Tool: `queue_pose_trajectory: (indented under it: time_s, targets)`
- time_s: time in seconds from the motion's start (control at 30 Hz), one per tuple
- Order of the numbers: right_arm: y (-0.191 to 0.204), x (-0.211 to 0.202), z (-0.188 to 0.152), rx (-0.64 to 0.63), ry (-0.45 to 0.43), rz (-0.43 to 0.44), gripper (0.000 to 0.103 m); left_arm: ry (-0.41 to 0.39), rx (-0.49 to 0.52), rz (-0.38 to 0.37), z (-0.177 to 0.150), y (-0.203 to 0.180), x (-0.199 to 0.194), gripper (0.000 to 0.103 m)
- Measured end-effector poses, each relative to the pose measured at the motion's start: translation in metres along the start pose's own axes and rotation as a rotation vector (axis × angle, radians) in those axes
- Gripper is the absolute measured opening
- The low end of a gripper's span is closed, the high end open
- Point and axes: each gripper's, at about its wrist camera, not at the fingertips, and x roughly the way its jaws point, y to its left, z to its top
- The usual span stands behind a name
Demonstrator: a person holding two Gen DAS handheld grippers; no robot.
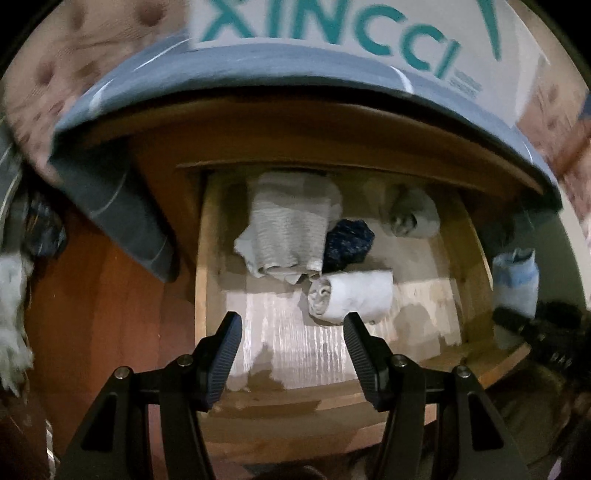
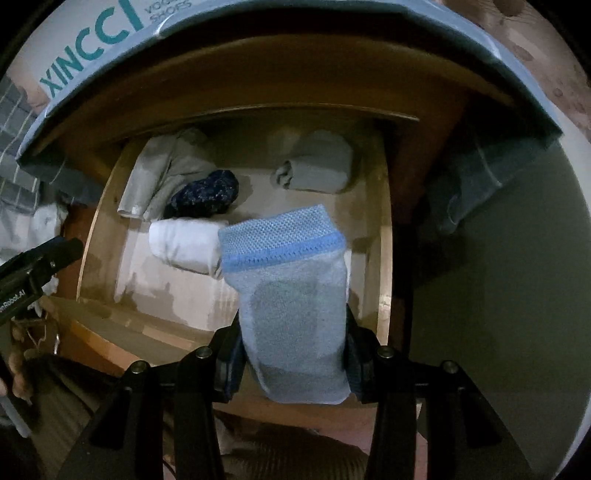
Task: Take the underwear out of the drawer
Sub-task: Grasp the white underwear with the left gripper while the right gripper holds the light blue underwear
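Observation:
The wooden drawer [image 1: 201, 280] is pulled open below me. It holds a white roll [image 1: 351, 295], a grey folded piece [image 1: 288, 229], a dark blue speckled piece [image 1: 349, 245] and a grey roll [image 1: 415, 214]. My left gripper [image 1: 291, 325] is open and empty above the drawer's front, just left of the white roll. My right gripper [image 2: 293, 332] is shut on light blue underwear [image 2: 291, 295] and holds it above the drawer [image 2: 384, 258]. The same clothes show there: white roll [image 2: 184, 243], dark blue piece [image 2: 207, 194], grey roll [image 2: 317, 166]. The blue underwear also shows in the left wrist view [image 1: 515, 280].
A blue-grey cloth [image 1: 258, 81] drapes over the top above the drawer, with a XINCCI shoe box [image 1: 332, 26] on it. Red-brown floor [image 1: 92, 314] lies left of the drawer. My left gripper appears at the left edge of the right wrist view [image 2: 40, 258].

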Motion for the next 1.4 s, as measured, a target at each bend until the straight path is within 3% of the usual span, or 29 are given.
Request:
queue_pose_trajectory:
  time_s: [0.17,0.3,0.5,0.73,0.9,1.1,1.23,1.37,1.4]
  targets:
    - [0.004,0.005,-0.001,-0.012,-0.018,-0.012,0.041,0.021,0.256,0.026,0.011,-0.023,0.007,0.059]
    - [0.005,0.004,-0.001,-0.009,-0.026,-0.015,0.042,0.101,0.479,0.023,0.010,-0.044,0.028,0.059]
    - [0.004,0.004,-0.001,-0.002,-0.016,0.003,0.042,0.227,0.654,-0.072,0.010,-0.069,0.059,0.059]
    - [0.003,0.004,0.000,0.009,-0.007,0.020,0.042,0.302,0.695,-0.098,0.020,-0.086,0.097,0.059]
    - [0.001,0.004,0.001,0.018,-0.002,0.026,0.042,0.339,0.755,-0.062,0.021,-0.092,0.117,0.059]
    - [0.003,0.005,0.001,0.015,0.008,0.035,0.042,0.400,0.695,-0.068,0.029,-0.092,0.141,0.066]
    - [0.005,0.005,0.001,0.010,0.009,0.035,0.042,0.455,0.711,-0.016,0.023,-0.100,0.158,0.074]
    - [0.004,0.005,0.000,0.012,0.011,0.043,0.042,0.481,0.688,0.010,0.016,-0.103,0.171,0.075]
    - [0.004,0.006,0.000,0.012,0.015,0.045,0.042,0.478,0.675,0.009,0.015,-0.102,0.172,0.070]
